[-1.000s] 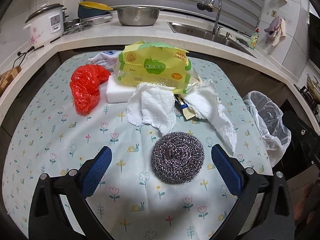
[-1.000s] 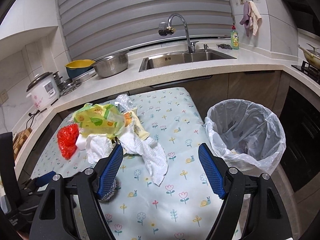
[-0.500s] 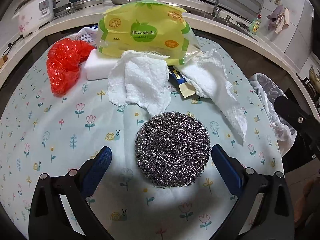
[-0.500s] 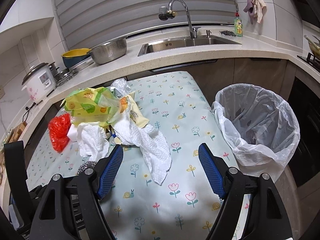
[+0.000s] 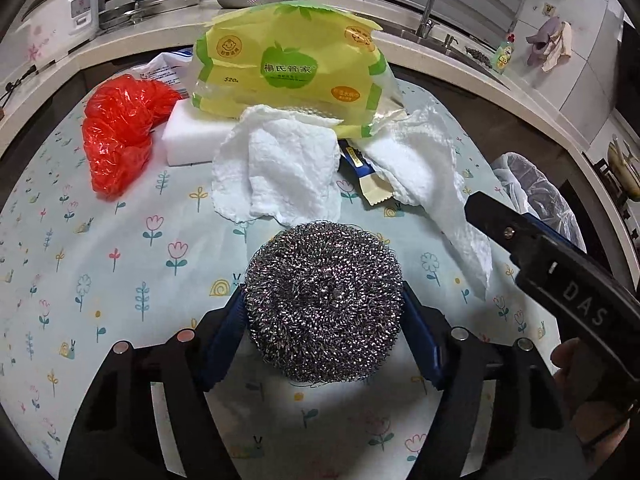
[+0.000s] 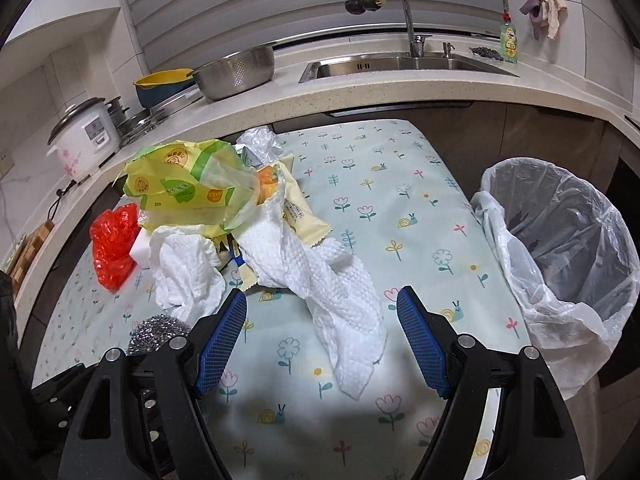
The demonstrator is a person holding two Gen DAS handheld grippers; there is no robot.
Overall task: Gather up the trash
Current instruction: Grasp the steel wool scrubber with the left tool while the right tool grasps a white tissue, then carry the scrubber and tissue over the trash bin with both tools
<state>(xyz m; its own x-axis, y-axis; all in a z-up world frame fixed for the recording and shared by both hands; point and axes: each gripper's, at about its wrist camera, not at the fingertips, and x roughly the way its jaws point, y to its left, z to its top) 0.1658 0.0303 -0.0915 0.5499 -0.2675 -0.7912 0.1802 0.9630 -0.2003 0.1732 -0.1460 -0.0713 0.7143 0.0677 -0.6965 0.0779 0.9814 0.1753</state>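
Steel scourer [image 5: 323,307] sits clamped between left tool [image 5: 322,338] pads on surface [image 5: 120,280]; right tool [image 6: 321,338] gapes wide above white towel [image 6: 340,308], gripping nothing.

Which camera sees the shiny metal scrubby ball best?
The left wrist view: the steel scourer fills the middle, pinched between the left hand-held gripper pads. In the right wrist view only a sliver of it peeks out behind the right hand-held gripper.

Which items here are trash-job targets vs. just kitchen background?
Job: round steel wool scrubber in left gripper; crumpled white paper towel; red plastic bag; yellow-green wrapper; lined bin.
Background: white rice cooker; steel colander; green soap bottle.
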